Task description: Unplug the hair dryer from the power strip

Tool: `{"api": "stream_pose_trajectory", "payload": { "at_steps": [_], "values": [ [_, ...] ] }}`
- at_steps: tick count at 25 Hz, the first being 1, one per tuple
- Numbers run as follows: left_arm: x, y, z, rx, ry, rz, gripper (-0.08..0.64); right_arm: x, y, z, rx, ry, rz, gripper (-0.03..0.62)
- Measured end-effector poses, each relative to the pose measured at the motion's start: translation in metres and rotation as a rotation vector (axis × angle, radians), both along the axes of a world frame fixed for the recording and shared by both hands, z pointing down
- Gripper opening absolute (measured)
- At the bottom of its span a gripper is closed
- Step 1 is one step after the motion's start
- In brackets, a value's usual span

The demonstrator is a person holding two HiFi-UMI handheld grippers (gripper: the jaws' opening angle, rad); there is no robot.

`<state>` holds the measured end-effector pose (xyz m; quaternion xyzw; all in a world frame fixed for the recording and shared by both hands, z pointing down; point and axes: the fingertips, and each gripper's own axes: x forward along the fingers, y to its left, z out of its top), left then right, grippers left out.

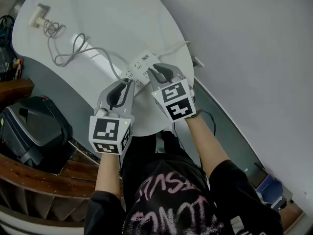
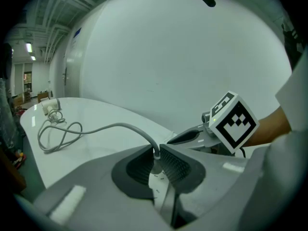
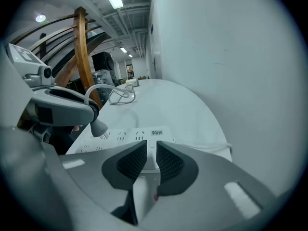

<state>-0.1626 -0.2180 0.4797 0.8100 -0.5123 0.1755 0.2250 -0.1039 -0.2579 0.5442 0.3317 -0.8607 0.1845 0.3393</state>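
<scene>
While plug (image 3: 97,127) is clenched by left gripper (image 2: 157,150), strip (image 3: 126,136), unheld beneath right gripper's (image 3: 152,150) parted jaws, could be dragged along.

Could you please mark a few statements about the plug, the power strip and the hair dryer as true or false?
1. The left gripper is shut on the plug. True.
2. The plug sits in the power strip. False: its prongs hang clear above it.
3. The hair dryer lies at the table's far end. True.
4. The right gripper holds the cord. False: its jaws stand apart over the power strip.
</scene>
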Motion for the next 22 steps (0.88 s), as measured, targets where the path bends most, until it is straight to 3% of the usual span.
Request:
{"api": "stream_pose_trajectory", "payload": {
  "at_steps": [9, 22],
  "values": [
    [-0.006, -0.005, -0.011, 0.014, 0.013, -0.019, 0.048, 0.006, -0.003, -0.028, 0.084, -0.031, 0.030, 0.026],
    [-0.015, -0.007, -0.035, 0.059, 0.035, -0.050, 0.049, 0.001, -0.010, -0.075, 0.168, -0.118, 0.074, 0.024]
  ]
}}
